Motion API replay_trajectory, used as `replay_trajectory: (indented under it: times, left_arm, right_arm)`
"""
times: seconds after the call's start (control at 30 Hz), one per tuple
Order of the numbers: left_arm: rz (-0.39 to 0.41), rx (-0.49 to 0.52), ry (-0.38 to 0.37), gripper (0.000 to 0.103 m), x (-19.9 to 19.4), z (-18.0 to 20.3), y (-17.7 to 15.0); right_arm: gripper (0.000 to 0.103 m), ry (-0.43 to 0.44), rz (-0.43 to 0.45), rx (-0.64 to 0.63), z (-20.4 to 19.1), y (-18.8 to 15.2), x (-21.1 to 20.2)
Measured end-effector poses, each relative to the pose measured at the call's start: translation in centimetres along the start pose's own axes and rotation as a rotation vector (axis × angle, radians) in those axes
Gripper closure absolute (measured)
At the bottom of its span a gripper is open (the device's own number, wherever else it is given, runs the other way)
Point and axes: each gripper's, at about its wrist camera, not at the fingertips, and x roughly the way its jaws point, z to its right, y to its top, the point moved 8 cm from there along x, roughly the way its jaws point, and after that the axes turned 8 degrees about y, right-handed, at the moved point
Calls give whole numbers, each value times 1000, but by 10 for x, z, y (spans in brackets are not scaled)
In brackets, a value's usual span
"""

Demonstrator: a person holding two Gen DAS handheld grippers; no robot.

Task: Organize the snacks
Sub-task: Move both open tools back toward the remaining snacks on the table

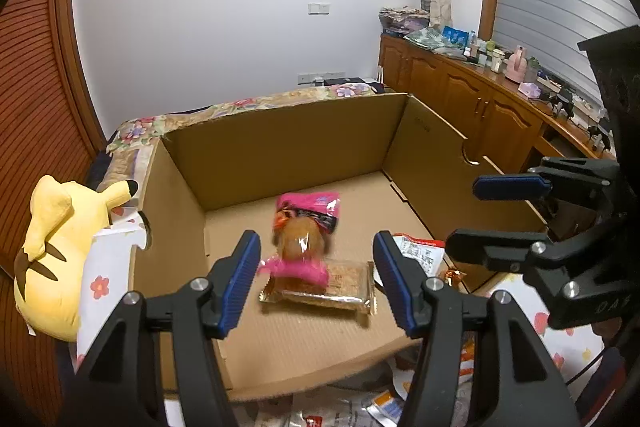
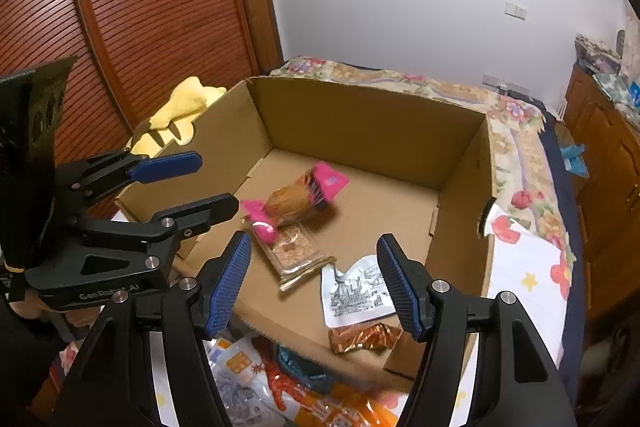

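Note:
An open cardboard box (image 1: 288,143) stands on the bed. Inside it a pink-wrapped bun (image 1: 306,227) shows blurred, its lower end over a flat clear biscuit packet (image 1: 340,287) on the box floor. My left gripper (image 1: 317,241) hangs open just above the box's near edge, its blue pads well apart from the bun. My right gripper (image 2: 314,241) is open with nothing between its fingers, over the box's near right corner. A white printed packet (image 2: 356,291) and a copper foil wrapper (image 2: 364,339) lie below it. In the right wrist view the bun (image 2: 298,201) leans on the biscuit packet (image 2: 296,251).
Several loose snack packets (image 2: 320,399) lie on the floral sheet in front of the box. A yellow plush toy (image 1: 60,247) sits against the box's left wall. A wooden cabinet (image 1: 460,95) with clutter runs along the right.

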Motion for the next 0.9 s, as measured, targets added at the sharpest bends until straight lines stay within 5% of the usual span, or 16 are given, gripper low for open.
replay_trajectory:
  times: [0.43, 0.9]
  left_arm:
    - [57, 11, -13, 42, -68, 3, -27]
    - [19, 37, 0, 40, -109, -7, -101]
  right_arm:
    - [36, -23, 61, -4, -33, -27, -59]
    - [36, -41, 17, 31, -58, -114, -84]
